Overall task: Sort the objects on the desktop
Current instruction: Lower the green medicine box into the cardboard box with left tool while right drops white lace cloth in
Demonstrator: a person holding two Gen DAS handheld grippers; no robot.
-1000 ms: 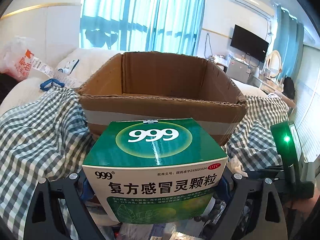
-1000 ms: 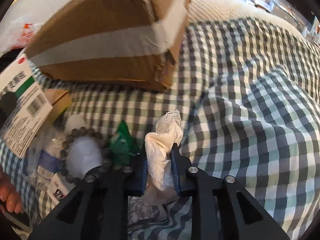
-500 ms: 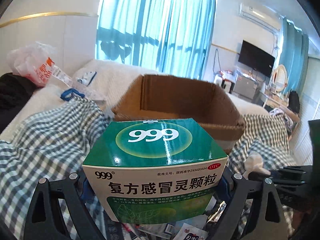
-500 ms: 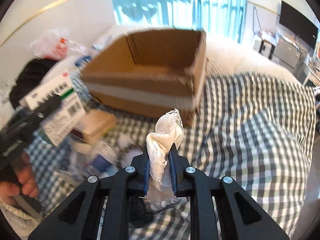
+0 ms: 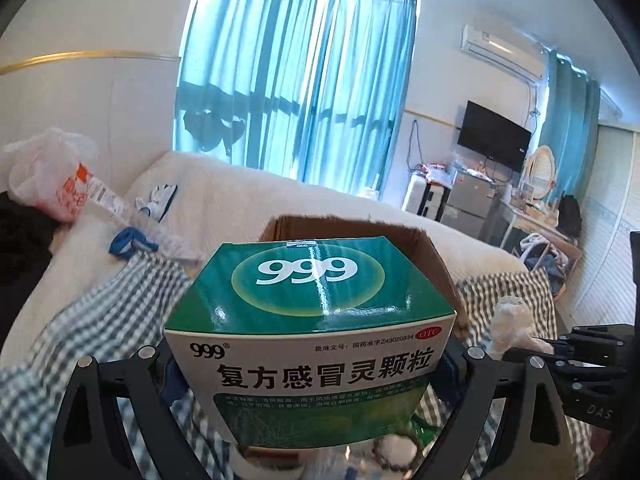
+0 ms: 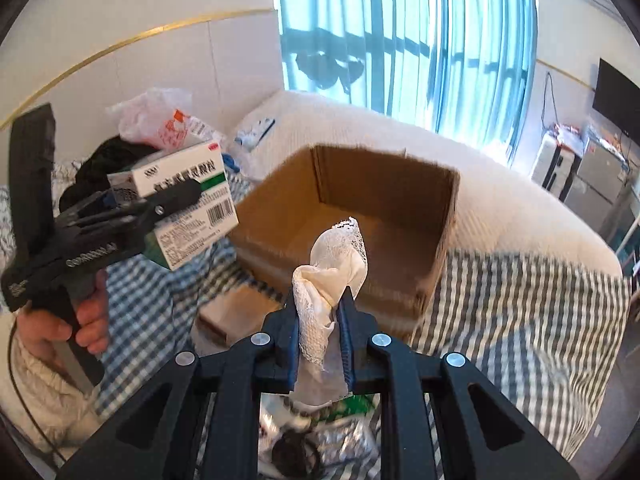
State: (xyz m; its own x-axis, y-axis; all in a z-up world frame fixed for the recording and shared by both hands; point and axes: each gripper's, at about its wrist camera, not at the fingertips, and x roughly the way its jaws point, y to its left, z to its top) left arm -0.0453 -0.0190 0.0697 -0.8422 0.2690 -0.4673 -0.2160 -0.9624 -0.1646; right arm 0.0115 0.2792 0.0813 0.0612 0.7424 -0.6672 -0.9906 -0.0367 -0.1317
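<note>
My left gripper (image 5: 308, 360) is shut on a green and white 999 medicine box (image 5: 308, 320), held in the air in front of the open cardboard box (image 5: 424, 248). The same medicine box (image 6: 188, 204) and left gripper (image 6: 132, 216) show at the left of the right wrist view. My right gripper (image 6: 322, 320) is shut on a bundle of white lace cloth (image 6: 332, 264), held up before the empty cardboard box (image 6: 360, 224). The cloth (image 5: 510, 324) also shows at the right of the left wrist view.
A checked blue and white cloth (image 6: 520, 308) covers the surface. A tan flat box (image 6: 236, 312), foil packets (image 6: 340, 440) and other small items lie below the grippers. A white plastic bag (image 6: 156, 120) and dark clothing (image 6: 108, 160) lie at the far left.
Both grippers have risen with their loads. The cardboard box now sits lower and farther in both views, and its open inside shows in the right wrist view.
</note>
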